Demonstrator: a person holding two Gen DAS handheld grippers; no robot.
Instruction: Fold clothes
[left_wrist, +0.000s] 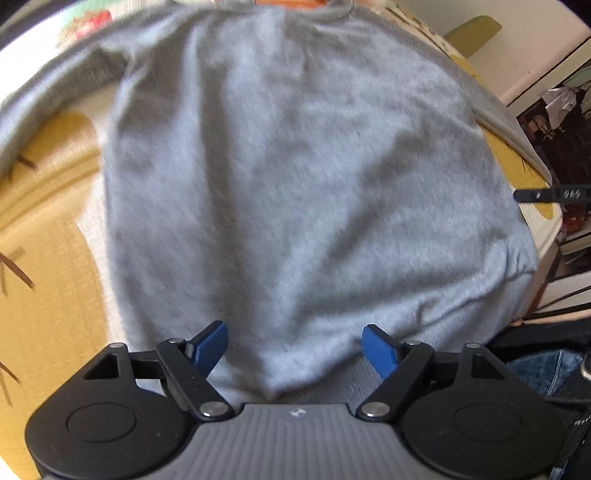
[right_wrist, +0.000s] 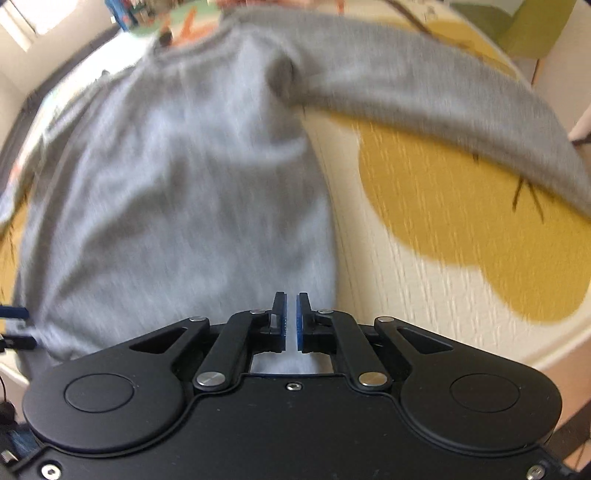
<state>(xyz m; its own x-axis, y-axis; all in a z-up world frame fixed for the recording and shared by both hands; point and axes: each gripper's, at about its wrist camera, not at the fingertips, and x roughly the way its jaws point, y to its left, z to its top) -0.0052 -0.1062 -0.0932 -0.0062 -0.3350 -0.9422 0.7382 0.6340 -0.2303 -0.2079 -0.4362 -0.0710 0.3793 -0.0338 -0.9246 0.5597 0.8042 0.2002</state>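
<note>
Left cam: my left gripper (left_wrist: 294, 345) hangs wide open with nothing in it over the hem of the grey sweater (left_wrist: 295, 166), spread flat on the yellow-patterned cover (left_wrist: 48, 236). Right cam: my right gripper (right_wrist: 292, 320) is basically pinched closed, holding nothing, near the sweater's side edge, with the sleeve (right_wrist: 443, 99) flung outward. I'd say the first fold hasn't started, so that sleeve needs grabbing next; no containers in sight.

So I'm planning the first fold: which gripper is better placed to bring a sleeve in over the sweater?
Probably right. The right gripper hovers at the sweater's side nearest the outstretched sleeve, though shut. The left gripper is open over the middle of the hem.
</note>
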